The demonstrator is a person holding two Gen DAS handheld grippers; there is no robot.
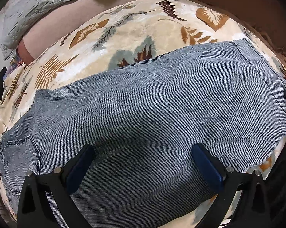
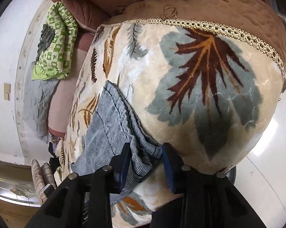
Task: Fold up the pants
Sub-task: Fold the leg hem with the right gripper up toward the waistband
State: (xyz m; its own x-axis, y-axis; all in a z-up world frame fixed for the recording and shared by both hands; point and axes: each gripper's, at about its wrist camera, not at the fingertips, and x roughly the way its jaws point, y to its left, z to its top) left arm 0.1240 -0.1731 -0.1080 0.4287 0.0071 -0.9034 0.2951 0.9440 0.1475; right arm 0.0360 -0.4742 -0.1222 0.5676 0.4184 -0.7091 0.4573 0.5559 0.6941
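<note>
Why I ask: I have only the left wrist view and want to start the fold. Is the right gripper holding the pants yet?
Observer: Yes. The right gripper has bunched cloth at the hem end of the pants between its pads.
Operator: One layer or several?
Observer: Several. Stacked hem edges show just ahead of it.
Operator: Anything lying past that end?
Observer: Only bare blanket, up to its gold braided trim.
</note>
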